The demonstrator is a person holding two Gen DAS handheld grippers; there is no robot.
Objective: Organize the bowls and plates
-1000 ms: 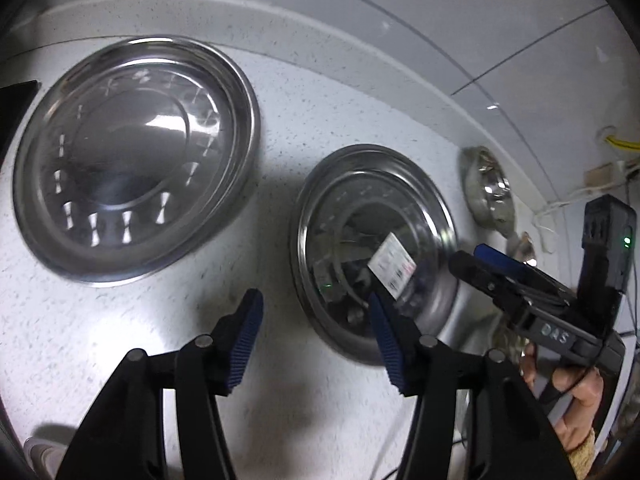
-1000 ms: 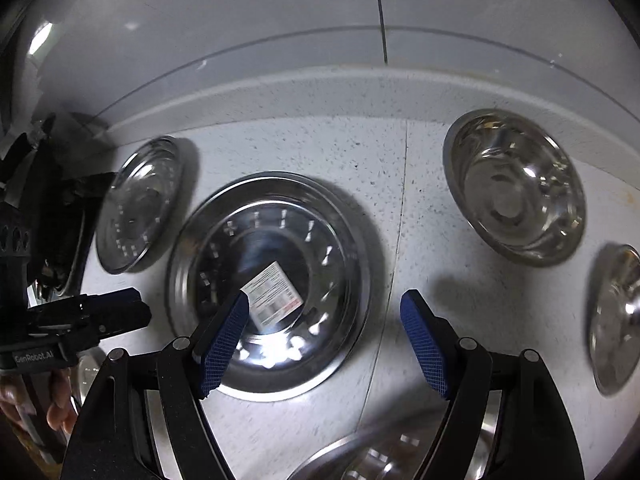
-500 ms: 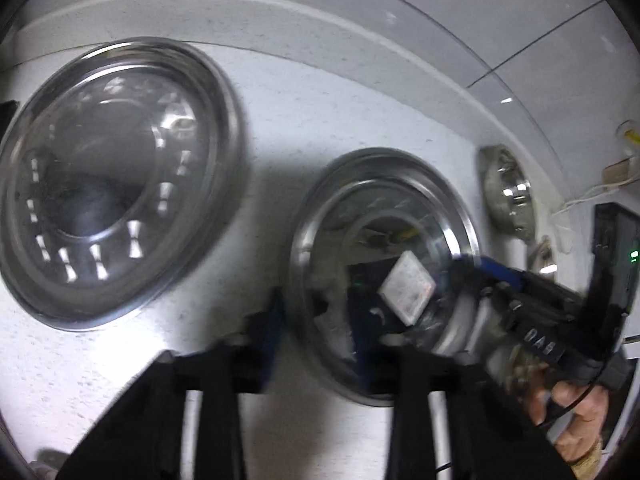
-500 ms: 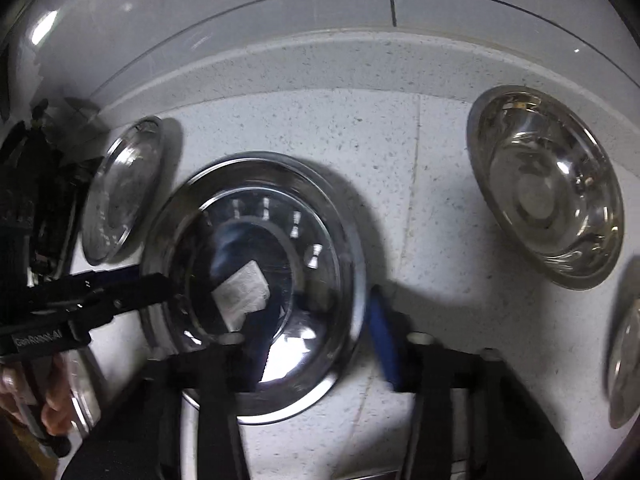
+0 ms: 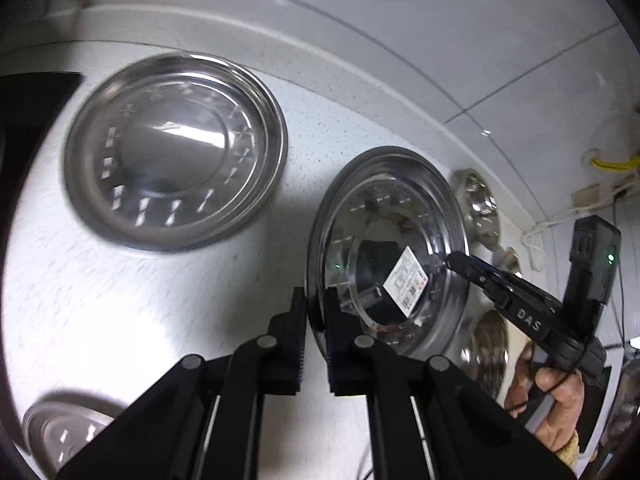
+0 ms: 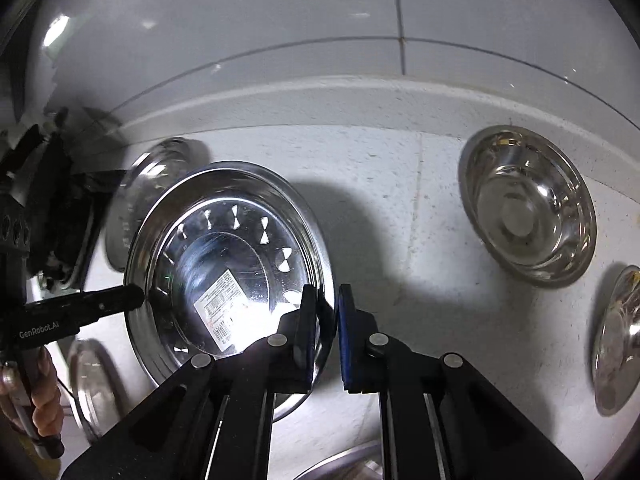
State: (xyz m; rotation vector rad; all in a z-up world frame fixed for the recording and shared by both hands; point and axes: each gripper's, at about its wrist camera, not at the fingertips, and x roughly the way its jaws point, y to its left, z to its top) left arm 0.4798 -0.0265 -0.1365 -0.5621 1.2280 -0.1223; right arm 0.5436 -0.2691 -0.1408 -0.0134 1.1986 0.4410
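A steel plate with a white barcode sticker (image 5: 400, 208) hangs between both grippers, tilted and raised above the speckled counter, where it casts a shadow. My left gripper (image 5: 315, 308) is closing tight on its left rim, which is pinched between the blue pads. On the opposite rim my right gripper (image 6: 328, 308) is closing tight too. The right wrist view shows the same plate (image 6: 240, 240) with the left gripper (image 6: 138, 296) at its far edge. The left wrist view shows the right gripper (image 5: 454, 258) at the other side.
A second large steel plate (image 5: 176, 152) lies flat at the back left. A deep steel bowl (image 6: 528, 204) sits at the right, a further steel dish (image 6: 620, 340) beyond it. More plates lie lower left (image 6: 92, 384) and at the bottom edge (image 6: 348, 464). A tiled wall (image 6: 320, 40) backs the counter.
Both grippers went from wide open to shut on opposite rims of the stickered plate. The plate has tilted and come up off the counter.
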